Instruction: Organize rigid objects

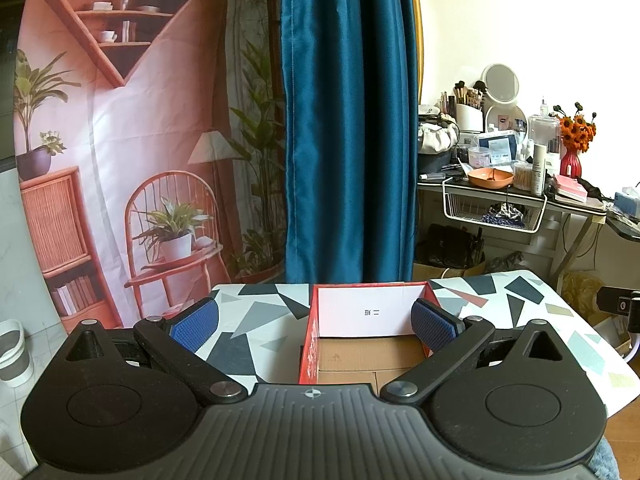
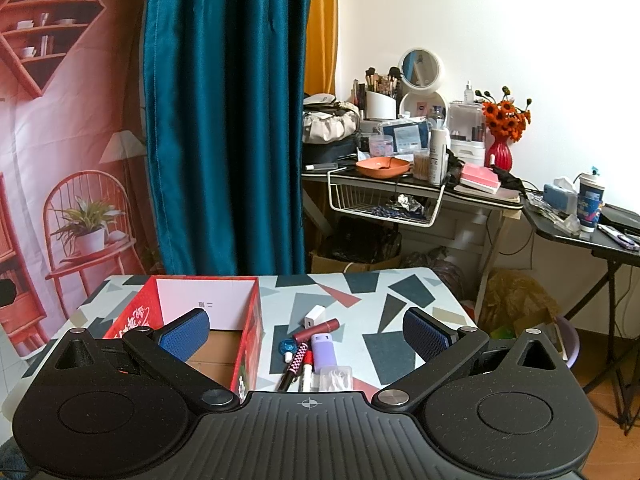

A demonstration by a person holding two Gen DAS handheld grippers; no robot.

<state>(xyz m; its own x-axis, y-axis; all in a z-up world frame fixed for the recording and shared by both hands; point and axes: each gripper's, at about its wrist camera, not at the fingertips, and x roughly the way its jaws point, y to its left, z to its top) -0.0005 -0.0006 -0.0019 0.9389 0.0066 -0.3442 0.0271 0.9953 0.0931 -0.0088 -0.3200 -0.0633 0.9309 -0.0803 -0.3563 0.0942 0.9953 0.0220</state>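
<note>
A red cardboard box (image 1: 308, 344) with a white inner back wall and a bare brown floor stands on the patterned table; it also shows in the right wrist view (image 2: 250, 340). My left gripper (image 1: 316, 326) is open and empty, above the box's near side. My right gripper (image 2: 306, 334) is open and empty above a cluster right of the box: a white charger (image 2: 314, 316), a dark red tube (image 2: 316, 330), a lilac case (image 2: 322, 350), a blue round item (image 2: 287, 347), a checkered pen (image 2: 294, 364), a red-capped marker (image 2: 307, 368) and a clear swab box (image 2: 336, 378).
The table (image 2: 360, 292) has a geometric-print cover and ends just past the box. Behind are a blue curtain (image 2: 224, 120) and a printed backdrop. A cluttered vanity desk (image 2: 404, 176) with a wire basket stands at the back right, a black side table (image 2: 580, 232) further right.
</note>
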